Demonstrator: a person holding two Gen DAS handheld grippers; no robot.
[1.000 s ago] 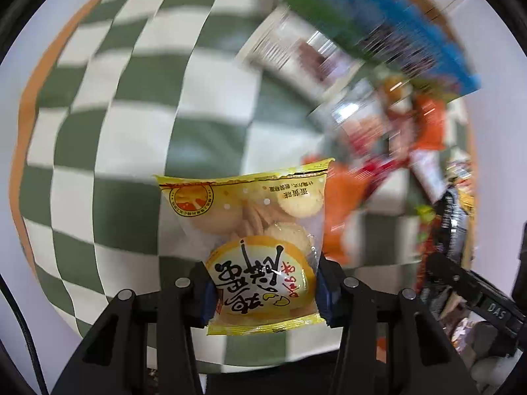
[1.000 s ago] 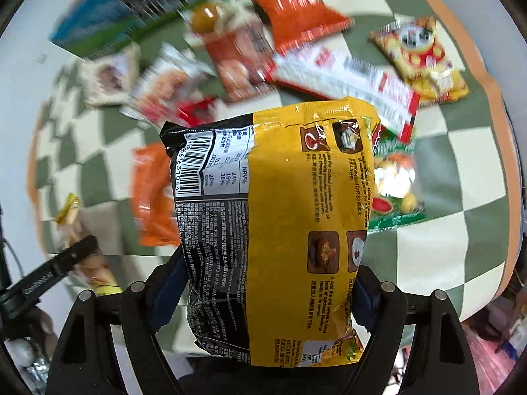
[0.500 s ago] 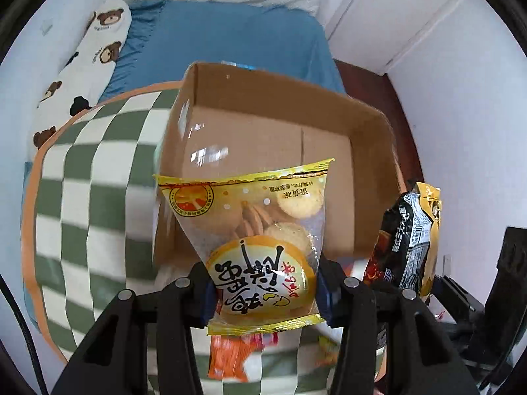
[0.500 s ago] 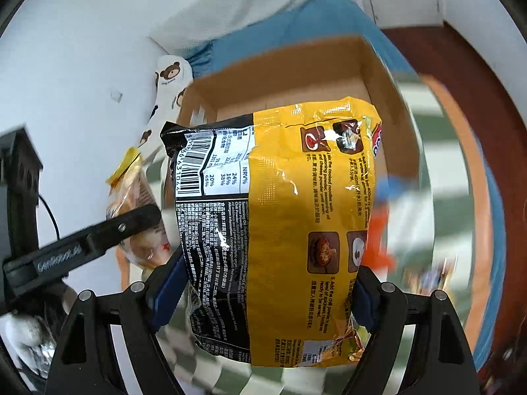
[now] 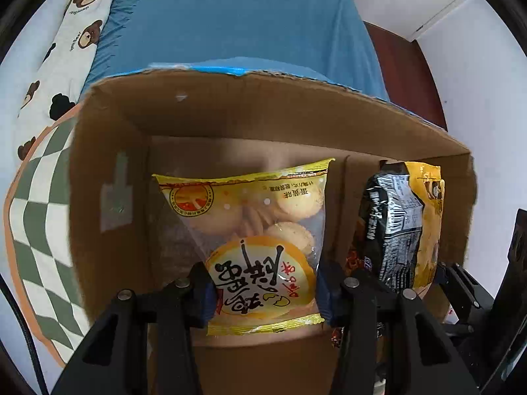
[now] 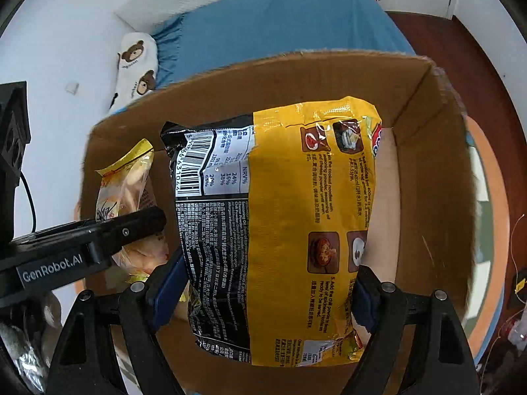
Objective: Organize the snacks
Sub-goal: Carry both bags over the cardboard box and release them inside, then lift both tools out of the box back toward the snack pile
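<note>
Hanging over the open cardboard box (image 5: 108,171), the left hand-held gripper (image 5: 263,291) clamps a biscuit packet (image 5: 253,230) and the right hand-held gripper (image 6: 263,299) clamps a noodle packet (image 6: 290,217); next, I think, both must lower and let go inside.

The cookie bag (image 5: 263,247) hides much of the cardboard box (image 5: 108,171) floor. The noodle packet (image 6: 280,230) covers the box's middle in the right view. The checkered cloth (image 5: 36,204) is cut off at the edge.

Left gripper (image 5: 265,291) and right gripper (image 6: 265,291) both pointing downward, each clamped on a packet.
</note>
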